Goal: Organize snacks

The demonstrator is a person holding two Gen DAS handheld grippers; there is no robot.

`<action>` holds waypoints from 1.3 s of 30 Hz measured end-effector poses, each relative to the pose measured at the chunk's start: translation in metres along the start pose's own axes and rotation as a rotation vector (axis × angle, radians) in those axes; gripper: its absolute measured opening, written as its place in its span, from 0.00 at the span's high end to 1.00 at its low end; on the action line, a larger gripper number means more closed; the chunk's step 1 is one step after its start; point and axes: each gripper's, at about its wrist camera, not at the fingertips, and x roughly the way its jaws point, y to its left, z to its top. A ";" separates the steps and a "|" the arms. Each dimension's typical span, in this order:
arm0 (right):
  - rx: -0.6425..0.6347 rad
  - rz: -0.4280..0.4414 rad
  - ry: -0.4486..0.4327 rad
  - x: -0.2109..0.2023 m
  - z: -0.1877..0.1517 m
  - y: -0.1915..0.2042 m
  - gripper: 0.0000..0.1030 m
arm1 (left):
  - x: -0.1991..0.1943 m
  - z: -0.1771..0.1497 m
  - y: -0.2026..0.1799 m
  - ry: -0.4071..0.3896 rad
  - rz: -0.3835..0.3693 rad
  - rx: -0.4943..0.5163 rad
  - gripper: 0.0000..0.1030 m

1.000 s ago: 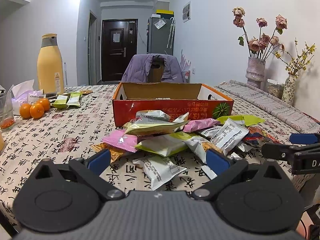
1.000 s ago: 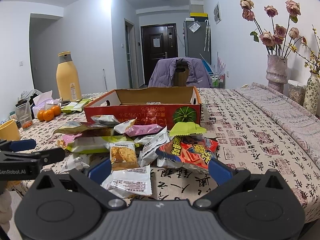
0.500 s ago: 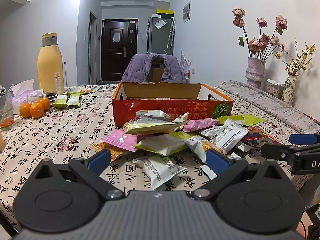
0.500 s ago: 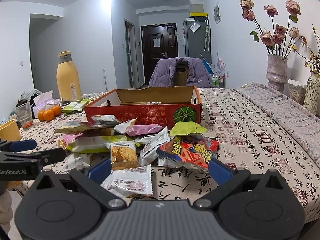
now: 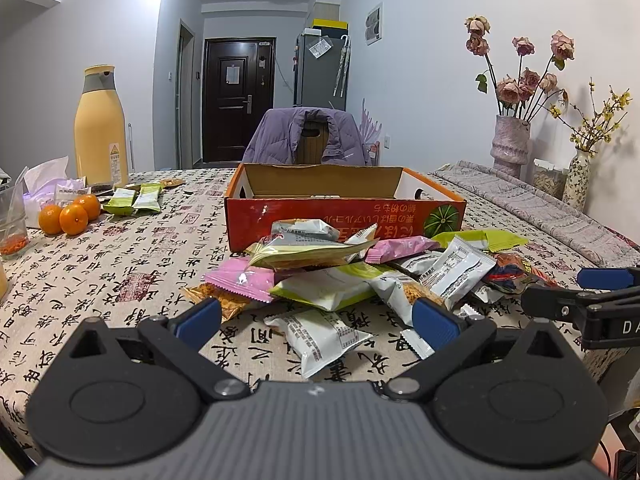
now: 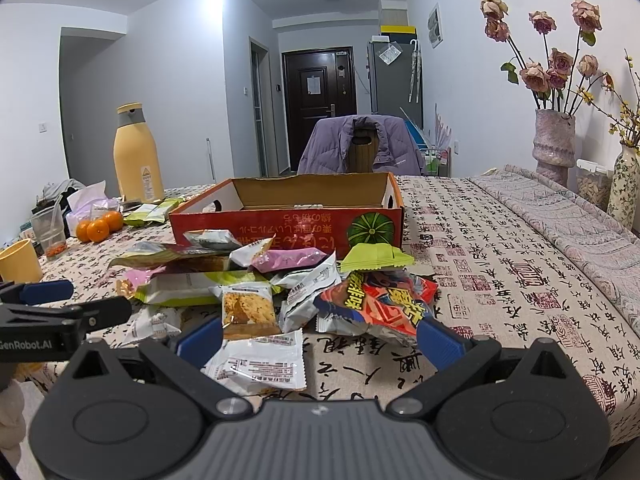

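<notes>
Dining room setup, long table [image 5: 120,264] with a calligraphy-print cloth, and the snack packets [image 5: 344,276] are all dumped in a loose pile at the near edge, right in front of the open orange box [image 5: 340,216], which I'd guess is where they go. Left tongs [image 5: 316,320] and right tongs [image 6: 320,336] both hang spread wide, empty, lined up on the pile for a first grab.

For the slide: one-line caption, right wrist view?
Open right gripper poised before a snack pile in front of an orange cardboard box; left gripper at left edge.
</notes>
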 end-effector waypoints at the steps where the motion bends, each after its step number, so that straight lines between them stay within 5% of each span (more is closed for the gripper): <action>1: -0.001 0.000 0.000 0.000 0.000 0.000 0.00 | 0.000 0.000 0.000 -0.001 -0.001 0.001 0.00; 39: -0.026 0.035 0.066 0.019 -0.009 0.016 0.00 | 0.003 -0.006 0.013 0.030 0.015 -0.022 0.00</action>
